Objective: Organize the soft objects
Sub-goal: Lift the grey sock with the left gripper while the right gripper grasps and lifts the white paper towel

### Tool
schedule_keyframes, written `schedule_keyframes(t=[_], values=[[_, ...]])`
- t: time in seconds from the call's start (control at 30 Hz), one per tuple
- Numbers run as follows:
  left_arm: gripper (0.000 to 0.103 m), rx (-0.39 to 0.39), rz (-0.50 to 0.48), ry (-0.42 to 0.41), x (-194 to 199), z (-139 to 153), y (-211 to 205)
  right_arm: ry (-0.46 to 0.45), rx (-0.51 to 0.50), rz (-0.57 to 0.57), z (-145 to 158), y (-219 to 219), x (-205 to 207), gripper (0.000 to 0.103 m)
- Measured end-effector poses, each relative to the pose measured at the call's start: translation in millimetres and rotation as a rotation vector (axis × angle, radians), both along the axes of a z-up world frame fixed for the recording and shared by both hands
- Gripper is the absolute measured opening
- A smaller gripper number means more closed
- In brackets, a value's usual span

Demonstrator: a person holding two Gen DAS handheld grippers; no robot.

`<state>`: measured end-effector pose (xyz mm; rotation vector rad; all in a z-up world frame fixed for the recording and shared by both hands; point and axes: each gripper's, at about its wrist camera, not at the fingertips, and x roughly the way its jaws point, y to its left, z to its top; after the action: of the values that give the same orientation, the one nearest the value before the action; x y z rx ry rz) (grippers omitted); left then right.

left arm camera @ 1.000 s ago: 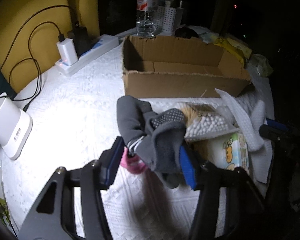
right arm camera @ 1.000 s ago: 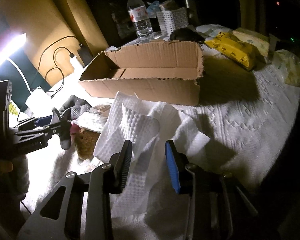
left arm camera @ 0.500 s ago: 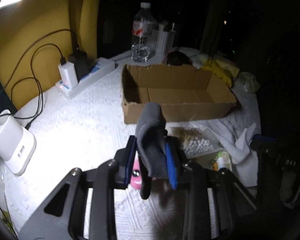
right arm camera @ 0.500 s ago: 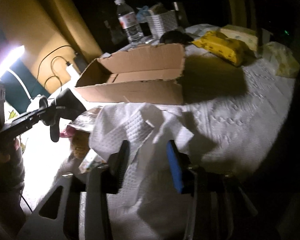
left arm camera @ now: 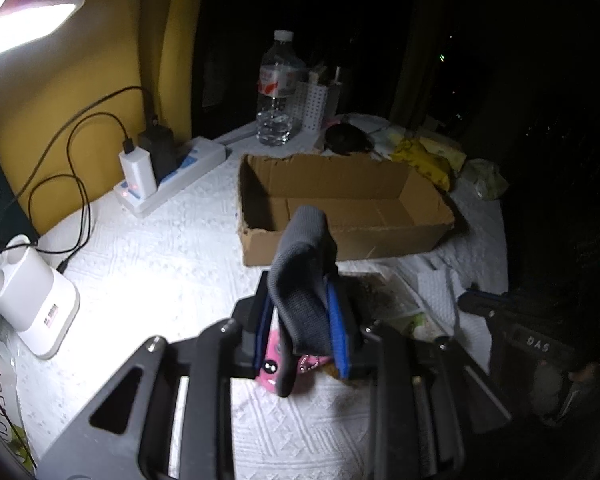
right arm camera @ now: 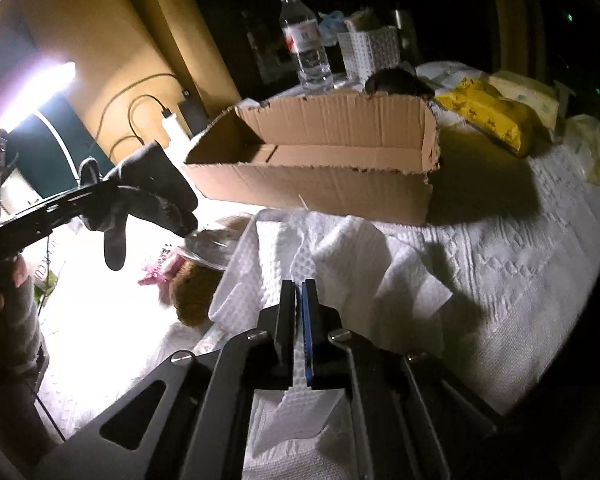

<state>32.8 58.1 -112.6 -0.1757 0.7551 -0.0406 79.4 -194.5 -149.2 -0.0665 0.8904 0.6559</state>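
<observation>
My left gripper (left arm camera: 300, 312) is shut on a grey sock (left arm camera: 302, 264) and holds it up above the white table cover, in front of the open cardboard box (left arm camera: 360, 246). The sock's ends droop on both sides of the pads. In the right wrist view the same sock (right arm camera: 148, 192) hangs at the left, with a hand behind it. My right gripper (right arm camera: 299, 296) is shut on a fold of the white waffle cloth (right arm camera: 348, 260), which lies crumpled before the box (right arm camera: 320, 192). The box looks empty inside.
A pink soft toy (left arm camera: 272, 366) and a clear bag (left arm camera: 384, 300) lie under the left gripper; a brown plush (right arm camera: 192, 300) sits beside the cloth. Power strip (left arm camera: 172, 176), water bottle (left arm camera: 278, 92), white basket (right arm camera: 368, 50) and yellow packet (right arm camera: 488, 114) ring the box.
The left gripper closed on the grey sock and lifted it off the pile. The right gripper's jaws, open over the white cloth before, have shut on a fold of it.
</observation>
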Motion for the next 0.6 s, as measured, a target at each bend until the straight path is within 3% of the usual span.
schedule_keyframes(t=[0.3, 0.43, 0.5, 0.57, 0.6], values=[[0.026, 0.002, -0.003, -0.037, -5, 13, -2, -0.092, 0.028, -0.035, 39, -21, -5, 0.002], [0.026, 0.006, -0.007, -0.038, -6, 14, -3, -0.077, 0.006, -0.033, 39, -23, -4, 0.003], [0.026, 0.007, -0.005, -0.036, -6, 14, -4, -0.038, 0.010, -0.033, 31, -22, -2, 0.009], [0.026, 0.011, -0.002, -0.033, -7, 13, -4, -0.007, 0.008, -0.029, 22, -19, 0, 0.033], [0.026, 0.013, -0.001, -0.029, -8, 12, -4, 0.008, 0.012, -0.025, 17, -18, -1, 0.037]])
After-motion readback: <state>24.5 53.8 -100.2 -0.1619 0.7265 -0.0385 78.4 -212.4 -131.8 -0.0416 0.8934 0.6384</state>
